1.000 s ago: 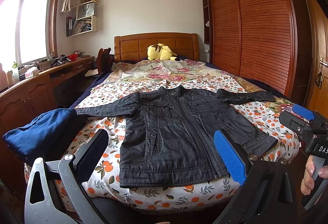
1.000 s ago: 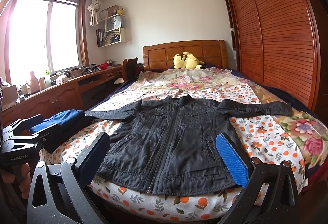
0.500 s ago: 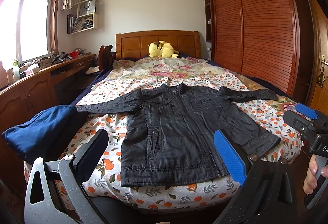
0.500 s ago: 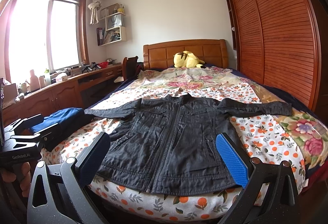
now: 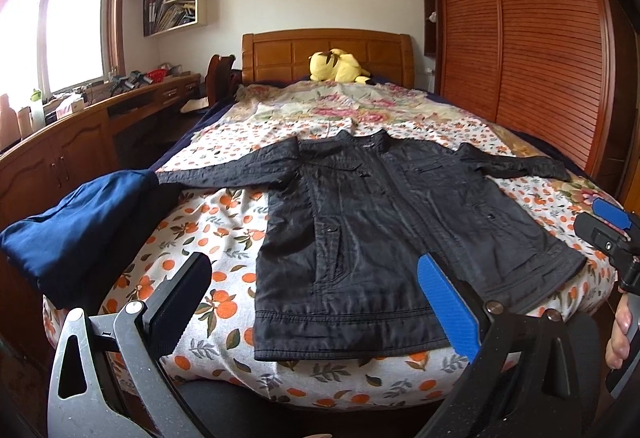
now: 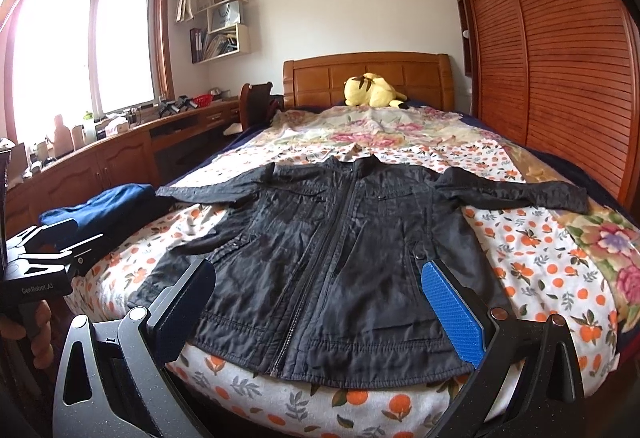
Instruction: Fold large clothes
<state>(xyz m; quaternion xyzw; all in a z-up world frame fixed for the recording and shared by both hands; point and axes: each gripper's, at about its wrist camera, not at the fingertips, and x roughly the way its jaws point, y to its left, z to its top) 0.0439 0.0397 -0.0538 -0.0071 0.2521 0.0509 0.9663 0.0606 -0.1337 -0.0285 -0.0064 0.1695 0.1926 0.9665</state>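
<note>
Both of your grippers have come a little closer to the foot of the bed since the earlier frames, so the jacket now looks larger in both views. Your left gripper (image 5: 316, 302) hovers above the near edge of the bed with its two fingers wide apart and nothing between them; its dark finger (image 5: 180, 302) is over the orange-print sheet and its blue pad (image 5: 446, 308) is over the jacket's hem. Your right gripper (image 6: 320, 306) is in the same pose, fingers wide apart and empty, pointing forward over the lower part of the jacket, not touching it. At the right edge of the left view your right hand (image 5: 618, 330) grips the handle from below. The black jacket (image 5: 384, 238) lies flat and face up on the bed (image 5: 224, 278), zipped, the collar toward the headboard, both sleeves spread out to the sides. A folded blue garment (image 5: 76, 234) sits at the left edge of the bed, touching the end of one sleeve. A yellow plush toy (image 5: 338, 66) rests far back, against the headboard.
</note>
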